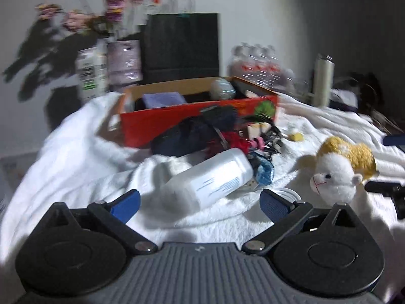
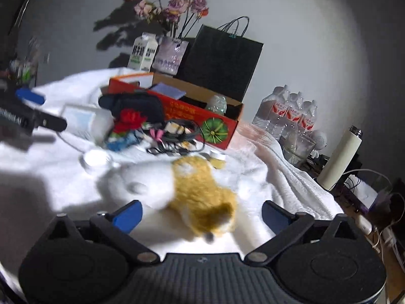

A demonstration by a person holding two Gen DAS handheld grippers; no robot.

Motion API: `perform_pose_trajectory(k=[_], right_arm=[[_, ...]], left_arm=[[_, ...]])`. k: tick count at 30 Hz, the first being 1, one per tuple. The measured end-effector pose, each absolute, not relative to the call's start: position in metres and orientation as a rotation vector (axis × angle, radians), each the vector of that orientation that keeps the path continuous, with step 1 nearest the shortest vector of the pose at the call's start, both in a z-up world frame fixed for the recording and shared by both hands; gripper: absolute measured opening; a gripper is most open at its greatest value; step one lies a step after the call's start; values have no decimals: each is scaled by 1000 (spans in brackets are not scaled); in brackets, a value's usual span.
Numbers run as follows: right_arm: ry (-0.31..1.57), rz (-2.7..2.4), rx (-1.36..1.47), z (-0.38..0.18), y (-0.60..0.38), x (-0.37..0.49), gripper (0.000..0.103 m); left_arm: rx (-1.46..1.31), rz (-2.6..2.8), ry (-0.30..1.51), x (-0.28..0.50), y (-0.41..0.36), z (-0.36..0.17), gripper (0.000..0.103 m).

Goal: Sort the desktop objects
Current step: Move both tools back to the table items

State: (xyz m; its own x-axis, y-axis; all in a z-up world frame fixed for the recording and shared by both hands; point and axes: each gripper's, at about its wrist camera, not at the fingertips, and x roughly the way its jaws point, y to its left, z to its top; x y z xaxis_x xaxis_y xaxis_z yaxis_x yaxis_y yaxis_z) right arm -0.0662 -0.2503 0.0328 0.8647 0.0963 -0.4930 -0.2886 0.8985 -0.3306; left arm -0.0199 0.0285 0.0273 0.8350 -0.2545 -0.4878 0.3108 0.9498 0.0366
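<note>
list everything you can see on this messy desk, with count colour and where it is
plush toy: 1, white and yellow, lying on the blanket between the right tool's open fingers
white bottle: 1, on its side ahead of the left tool
cardboard box: 1, red, open, centre back
dark pouch: 1, navy, against the box front
tangled cables: a pile, black, beside the box
paper bag: 1, black, behind the box
milk carton: 1, white, left of the bag
flowers: a bunch, purple-pink, behind the carton
water bottles: a pack, clear, right of the box
flask: 1, cream, far right
blanket: 1, white, covering the desk
left tool: open
right tool: open
</note>
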Motion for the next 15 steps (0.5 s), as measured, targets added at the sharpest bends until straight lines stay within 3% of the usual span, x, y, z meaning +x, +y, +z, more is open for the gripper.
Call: perform_pose_trajectory(k=[4,8,10,15], right_arm=[[530,233,-441,24,-249,-45,76],[544,282,-461,18,-237,-28,70],[553,269,-446,18,-233,-22,59],[596,270,-228,28,-251,-19,50]], left_arm=[[140,-343,503,1,25,21,87],[148,-362,514,8,22,19,75],[173,-350,515,4,19,19,69],[93,-252,510,-21,23,24,58]])
